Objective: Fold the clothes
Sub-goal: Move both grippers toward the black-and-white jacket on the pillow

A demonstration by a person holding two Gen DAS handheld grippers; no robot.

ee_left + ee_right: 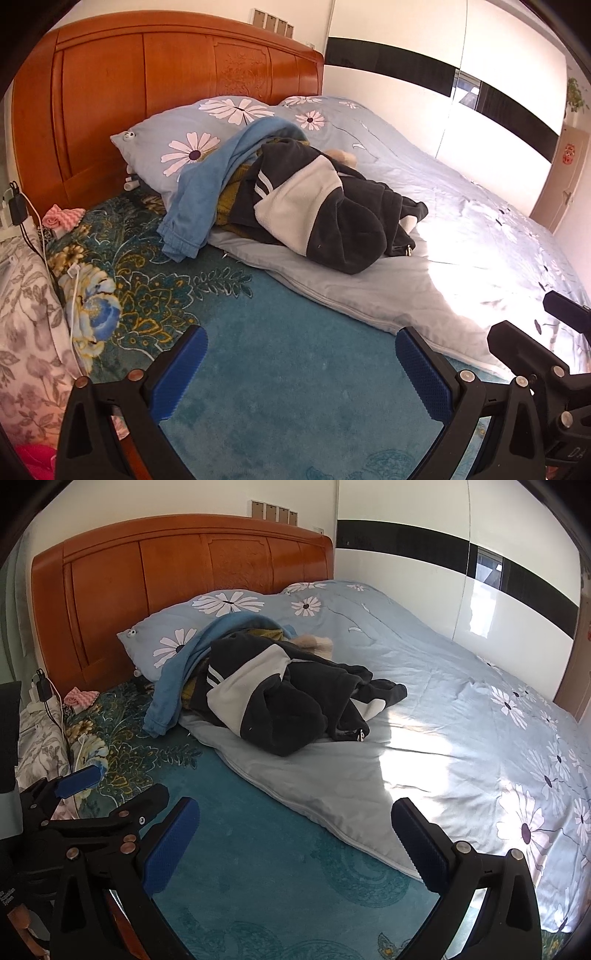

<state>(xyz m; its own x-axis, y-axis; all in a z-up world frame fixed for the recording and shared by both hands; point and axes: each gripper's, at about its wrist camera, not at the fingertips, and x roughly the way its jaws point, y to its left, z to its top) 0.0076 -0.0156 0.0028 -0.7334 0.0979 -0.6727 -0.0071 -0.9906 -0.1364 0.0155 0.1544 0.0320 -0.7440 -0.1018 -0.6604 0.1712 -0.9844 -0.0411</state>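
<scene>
Nearest the cameras, the left tongs point(301, 373) and right tongs point(295, 843) hang side by side with jaws wide and nothing between them, over the teal bedspread point(280, 369). Farther up the bed, well apart from both, the heap of clothes point(280, 705) lies on the pale blue quilt point(443, 716): a dark and white jacket point(325, 210) beside a blue garment point(210, 181), against the flowered pillow point(184, 144) below the wooden headboard point(177, 572).

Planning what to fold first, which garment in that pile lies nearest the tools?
The black-and-white fleece jacket: it sprawls frontmost on the quilt; the blue sweatshirt drapes behind, against the pillow.
</scene>
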